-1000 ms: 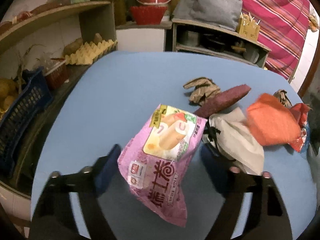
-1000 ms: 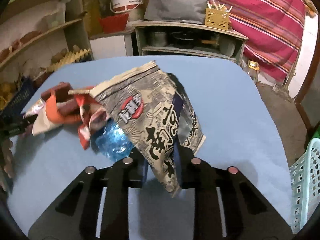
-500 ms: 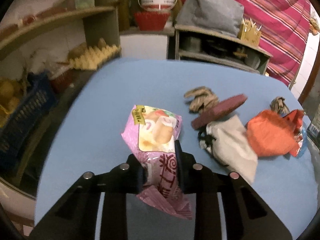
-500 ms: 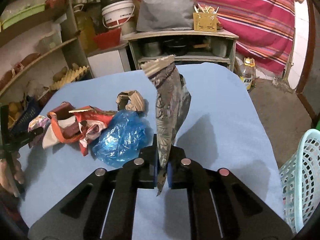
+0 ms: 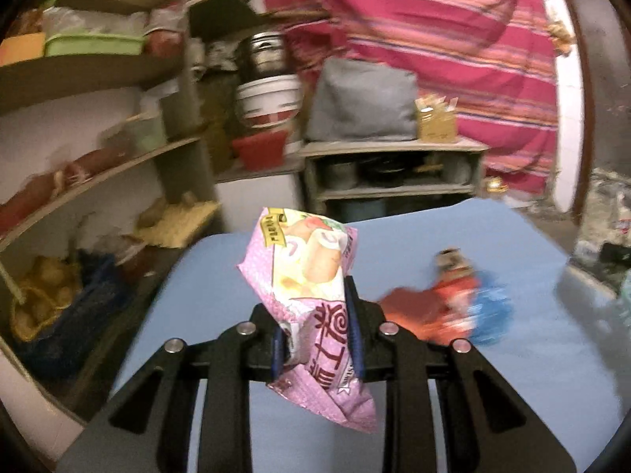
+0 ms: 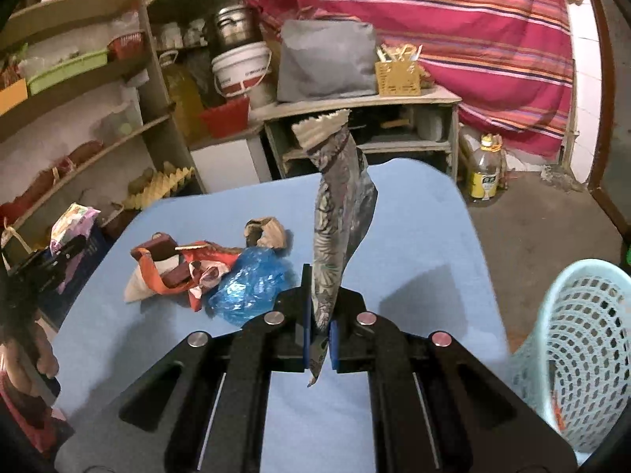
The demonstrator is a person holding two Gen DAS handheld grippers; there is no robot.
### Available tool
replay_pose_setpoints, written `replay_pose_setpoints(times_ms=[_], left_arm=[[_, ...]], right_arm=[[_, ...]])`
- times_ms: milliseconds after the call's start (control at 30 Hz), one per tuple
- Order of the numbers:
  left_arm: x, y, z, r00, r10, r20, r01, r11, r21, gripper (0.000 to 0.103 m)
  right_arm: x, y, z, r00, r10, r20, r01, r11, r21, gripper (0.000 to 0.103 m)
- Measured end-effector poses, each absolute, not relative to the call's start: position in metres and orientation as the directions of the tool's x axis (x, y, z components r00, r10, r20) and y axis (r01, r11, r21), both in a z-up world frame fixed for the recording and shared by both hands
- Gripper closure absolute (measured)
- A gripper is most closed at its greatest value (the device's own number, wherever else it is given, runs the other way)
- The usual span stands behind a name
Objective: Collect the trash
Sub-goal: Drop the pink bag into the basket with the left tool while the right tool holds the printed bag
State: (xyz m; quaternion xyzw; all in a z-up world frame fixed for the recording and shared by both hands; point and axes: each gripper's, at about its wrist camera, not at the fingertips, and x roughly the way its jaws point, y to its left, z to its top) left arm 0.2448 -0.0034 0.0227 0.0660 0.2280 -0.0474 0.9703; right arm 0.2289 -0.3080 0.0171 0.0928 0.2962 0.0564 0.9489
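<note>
My left gripper (image 5: pixel 315 331) is shut on a pink snack wrapper (image 5: pixel 303 276), held up above the blue table (image 5: pixel 512 354). In the right wrist view that left gripper (image 6: pixel 65 250) shows at the far left with the pink wrapper (image 6: pixel 73 220) in it. My right gripper (image 6: pixel 318 335) is shut on a grey patterned snack bag (image 6: pixel 335 213) that stands upright off the table. On the table lies a heap of trash: an orange-red wrapper (image 6: pixel 165 268), a blue plastic bag (image 6: pixel 252 283) and a crumpled brown paper (image 6: pixel 268 232).
A pale blue perforated basket (image 6: pixel 579 351) stands off the table's right edge. Curved shelves (image 6: pixel 79 79) with boxes and egg trays run along the left. A low cabinet (image 6: pixel 363 126) with a bucket and a grey bag stands behind the table. A hand (image 6: pixel 27 354) shows at the lower left.
My left gripper closed on the pink wrapper and lifted it off the table. My right gripper pinched the grey bag flat and raised it, drawing back toward the basket side.
</note>
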Motion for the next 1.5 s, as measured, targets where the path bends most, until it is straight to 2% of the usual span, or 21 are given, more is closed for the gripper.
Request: replay_pose_setpoints(times_ms=[300, 667, 800, 1167, 1333, 1467, 1500], left_arm=[[0.233, -0.129, 0.034, 0.846, -0.282, -0.452, 0.327, 0.945, 0.022, 0.077], [0.212, -0.26, 0.02, 0.763, -0.438, -0.476, 0.496, 0.868, -0.004, 0.077], [0.209, -0.308, 0.013, 0.7, -0.514, -0.496, 0.567, 0.822, -0.052, 0.077], [0.204, -0.405, -0.014, 0.586, -0.591, -0.554, 0.673, 0.736, -0.073, 0.077], [0.205, -0.437, -0.015, 0.552, -0.623, -0.554, 0.71, 0.7, -0.078, 0.076], [0.207, -0.462, -0.013, 0.529, -0.64, -0.557, 0.737, 0.672, -0.073, 0.07], [0.209, -0.467, -0.013, 0.524, -0.642, -0.56, 0.74, 0.668, -0.073, 0.063]], right_arm=[[0.18, -0.377, 0.039, 0.862, 0.1, -0.497, 0.03, 0.969, 0.247, 0.096], [0.117, -0.476, 0.031, 0.858, -0.05, -0.512, 0.208, 0.944, 0.256, 0.096], [0.098, -0.514, 0.024, 0.844, -0.107, -0.525, 0.284, 0.92, 0.269, 0.096], [0.081, -0.566, 0.001, 0.814, -0.14, -0.563, 0.368, 0.874, 0.316, 0.096], [0.078, -0.572, -0.006, 0.809, -0.137, -0.572, 0.38, 0.864, 0.33, 0.096], [0.079, -0.581, -0.009, 0.805, -0.137, -0.577, 0.394, 0.851, 0.347, 0.096], [0.078, -0.582, -0.009, 0.805, -0.137, -0.577, 0.397, 0.848, 0.352, 0.096]])
